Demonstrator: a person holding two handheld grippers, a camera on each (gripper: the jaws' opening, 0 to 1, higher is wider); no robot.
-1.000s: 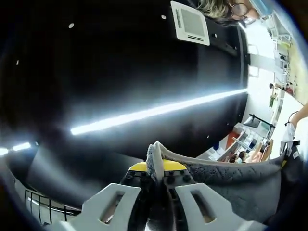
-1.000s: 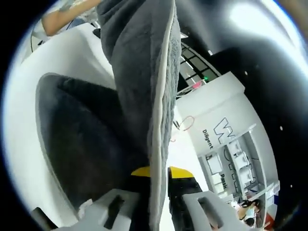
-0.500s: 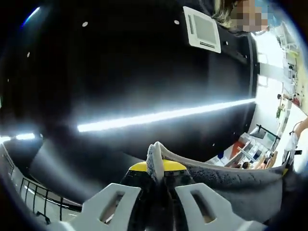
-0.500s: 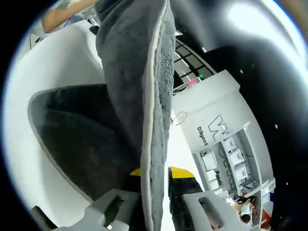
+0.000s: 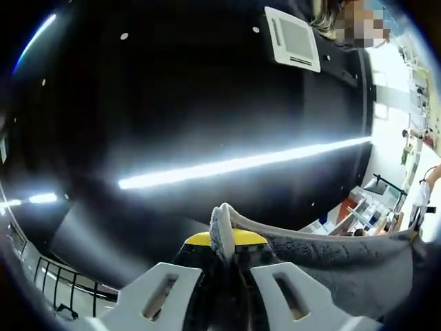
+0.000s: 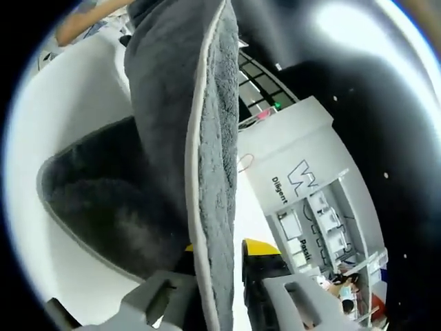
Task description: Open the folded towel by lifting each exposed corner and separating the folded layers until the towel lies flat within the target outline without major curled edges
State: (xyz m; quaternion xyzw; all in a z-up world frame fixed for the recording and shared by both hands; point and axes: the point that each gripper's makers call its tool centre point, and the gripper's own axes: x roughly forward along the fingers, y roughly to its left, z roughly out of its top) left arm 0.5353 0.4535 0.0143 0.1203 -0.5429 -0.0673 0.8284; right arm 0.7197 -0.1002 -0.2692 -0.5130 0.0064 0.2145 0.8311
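I have the towel (image 5: 331,258) lifted clear, pinched at two places; my left gripper (image 5: 225,265) has its fingers clamped on a corner that pokes up between them, with the hem running off to the right; this view tilts up toward a dark ceiling and a light strip (image 5: 241,164). My right gripper (image 6: 219,276) has its fingers closed on the towel's piped edge, the cloth climbing away from it in a doubled band; the lower part sags as a dark mass over the white table (image 6: 55,110). The risk, as I judge it, is that the layers are not yet parted; if I lay it down like this, the hanging part may fold under and curl; a thin bite on either hem could also slip if I pull the cloth taut.
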